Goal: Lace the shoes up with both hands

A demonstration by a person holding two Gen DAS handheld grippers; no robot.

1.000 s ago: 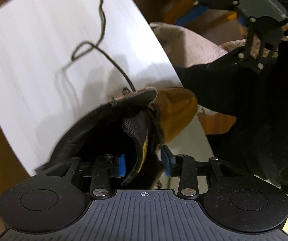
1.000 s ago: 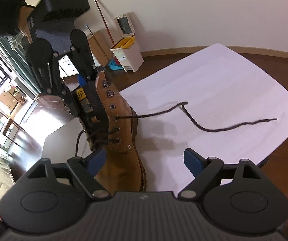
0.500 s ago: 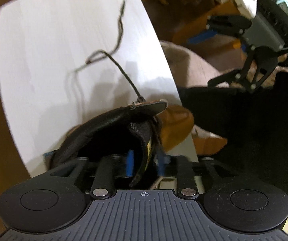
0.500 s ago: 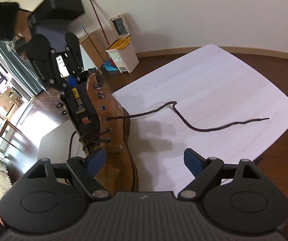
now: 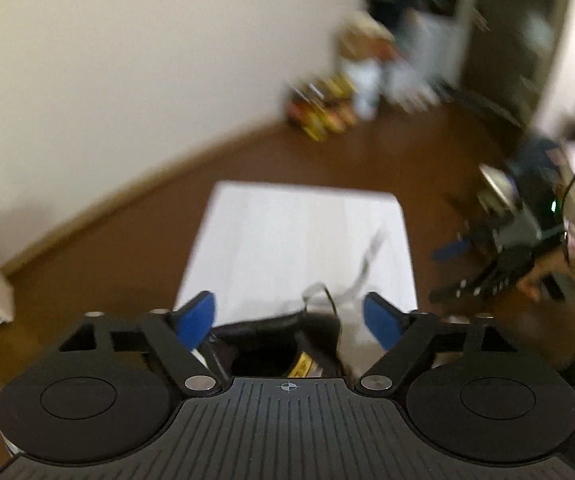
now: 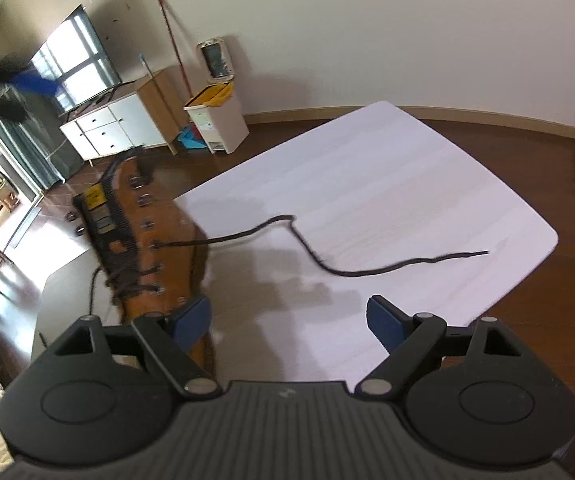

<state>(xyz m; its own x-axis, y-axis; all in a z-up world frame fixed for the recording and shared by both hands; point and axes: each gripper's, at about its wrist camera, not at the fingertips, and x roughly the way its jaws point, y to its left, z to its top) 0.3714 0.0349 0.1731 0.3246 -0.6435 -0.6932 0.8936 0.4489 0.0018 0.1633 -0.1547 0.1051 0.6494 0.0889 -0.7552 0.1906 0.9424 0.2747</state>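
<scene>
Right wrist view: right gripper (image 6: 289,322) gaped empty near the loose lace (image 6: 367,270) on the table (image 6: 407,184); left gripper (image 5: 289,316) had just been opening, nothing between its jaws above the boot (image 6: 159,248). Best pinch the lace near its far tip.

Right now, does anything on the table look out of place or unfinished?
Yes. The boot is only laced through its lower eyelets; one lace trails loose across the white table, and the upper eyelets are empty.

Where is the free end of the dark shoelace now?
In the right wrist view, the shoelace runs from an eyelet of the brown boot on the left across the white table; its free end lies near the table's right edge.
</scene>
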